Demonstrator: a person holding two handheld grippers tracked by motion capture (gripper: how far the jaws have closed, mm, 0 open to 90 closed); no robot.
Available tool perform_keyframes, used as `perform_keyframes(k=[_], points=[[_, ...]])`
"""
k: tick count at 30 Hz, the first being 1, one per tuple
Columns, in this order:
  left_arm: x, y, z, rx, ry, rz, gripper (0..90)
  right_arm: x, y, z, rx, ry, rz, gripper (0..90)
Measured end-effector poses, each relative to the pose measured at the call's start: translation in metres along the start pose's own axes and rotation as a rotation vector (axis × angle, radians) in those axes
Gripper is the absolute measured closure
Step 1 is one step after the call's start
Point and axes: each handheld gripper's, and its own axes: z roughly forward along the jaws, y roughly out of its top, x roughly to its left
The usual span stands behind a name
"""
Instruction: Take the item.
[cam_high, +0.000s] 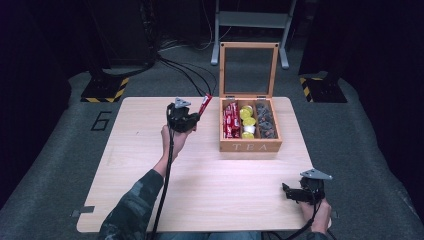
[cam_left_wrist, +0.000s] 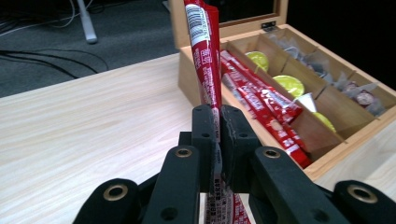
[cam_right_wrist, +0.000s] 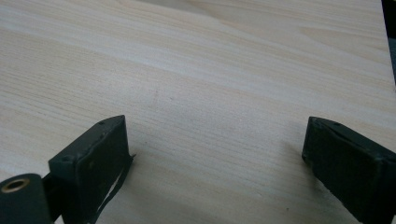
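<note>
I'm clamping my left gripper on a red stick sachet, jaws pinched tight on its lower part so the long upper end is sticking up and leaning toward the tea box. In the high view the left gripper is hovering over the middle of the worktop toward its far edge, just left of the box, with the sachet angling toward the box's left wall. Gripping low is leaving the free end clear, probably so it can go in tip-first. The box is sitting near the far right corner, lid standing open, so the three compartments are reachable from above. More red sachets are lying in the left compartment, the one nearest my gripper, yellow-lidded cups in the middle, dark wrapped bags on the right. I'm judging the held one belongs with the reds. My right gripper is resting open by the near right corner, jaws wide apart over bare wood, holding nothing, parked out of the way.
</note>
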Motion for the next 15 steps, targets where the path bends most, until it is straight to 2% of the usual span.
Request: perform_keyframes(k=[15], points=[[0.027,-0.019,-0.002,0.018,0.055,-0.053,84.2,0.0,0.0,0.0,-0.001,-0.004,0.003,6.9]])
